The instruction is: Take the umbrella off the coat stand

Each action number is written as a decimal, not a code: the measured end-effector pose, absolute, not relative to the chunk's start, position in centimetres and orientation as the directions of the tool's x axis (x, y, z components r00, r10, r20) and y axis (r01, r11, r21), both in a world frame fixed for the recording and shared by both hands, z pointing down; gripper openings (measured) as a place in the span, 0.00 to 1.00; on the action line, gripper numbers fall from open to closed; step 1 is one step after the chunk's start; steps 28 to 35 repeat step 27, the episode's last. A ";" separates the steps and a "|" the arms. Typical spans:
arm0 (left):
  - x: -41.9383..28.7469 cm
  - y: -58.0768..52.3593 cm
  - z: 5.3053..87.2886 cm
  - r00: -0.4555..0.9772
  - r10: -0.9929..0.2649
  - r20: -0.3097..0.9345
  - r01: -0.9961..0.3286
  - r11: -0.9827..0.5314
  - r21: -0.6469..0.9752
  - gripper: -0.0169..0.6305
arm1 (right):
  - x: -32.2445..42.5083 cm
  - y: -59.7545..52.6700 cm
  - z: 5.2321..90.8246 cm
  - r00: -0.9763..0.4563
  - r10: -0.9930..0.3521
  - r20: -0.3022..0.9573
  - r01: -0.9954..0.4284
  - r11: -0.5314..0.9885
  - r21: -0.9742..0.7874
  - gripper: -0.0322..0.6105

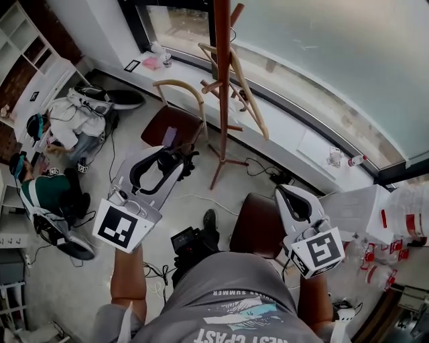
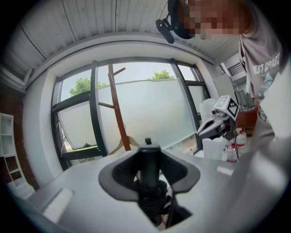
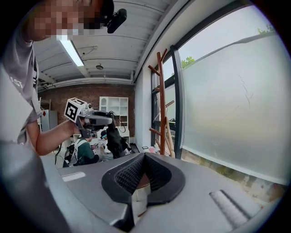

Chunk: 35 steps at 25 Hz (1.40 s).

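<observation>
Beside the frosted window (image 1: 322, 53), the tall brown wooden coat stand (image 1: 222, 80) rose just ahead, and a careless swing could, I judge, snag fabric on a peg (image 1: 236, 13) or loosen the hold. Clear of the stand, the compact black folded umbrella (image 3: 114, 142) dangled, loosely bunched, from the left gripper (image 1: 173, 157), jaws clamped on its handle (image 2: 149, 166); the right gripper (image 3: 145, 155) had its jaws pressed together, empty.
</observation>
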<state>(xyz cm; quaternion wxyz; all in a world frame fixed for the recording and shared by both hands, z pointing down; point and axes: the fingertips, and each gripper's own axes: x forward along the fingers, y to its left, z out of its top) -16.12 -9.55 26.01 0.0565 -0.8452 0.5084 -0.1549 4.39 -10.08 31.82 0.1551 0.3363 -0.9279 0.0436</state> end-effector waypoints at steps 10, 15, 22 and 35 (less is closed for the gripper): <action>-15.7 -4.9 25.8 0.403 -0.886 0.230 -0.848 -0.456 -0.270 0.25 | 5.2 -8.1 30.4 -0.738 -0.606 0.296 -0.616 0.784 0.071 0.05; -15.0 -3.5 25.7 0.400 -0.887 0.230 -0.848 -0.453 -0.275 0.25 | 5.4 -7.3 30.1 -0.746 -0.600 0.290 -0.609 0.790 0.069 0.05; -14.0 -2.1 25.6 0.391 -0.891 0.232 -0.854 -0.445 -0.271 0.25 | 6.2 -6.3 30.0 -0.754 -0.592 0.285 -0.600 0.797 0.068 0.05; -13.9 -2.0 25.4 0.388 -0.892 0.230 -0.855 -0.442 -0.273 0.25 | 6.4 -6.3 30.0 -0.755 -0.590 0.286 -0.598 0.798 0.068 0.05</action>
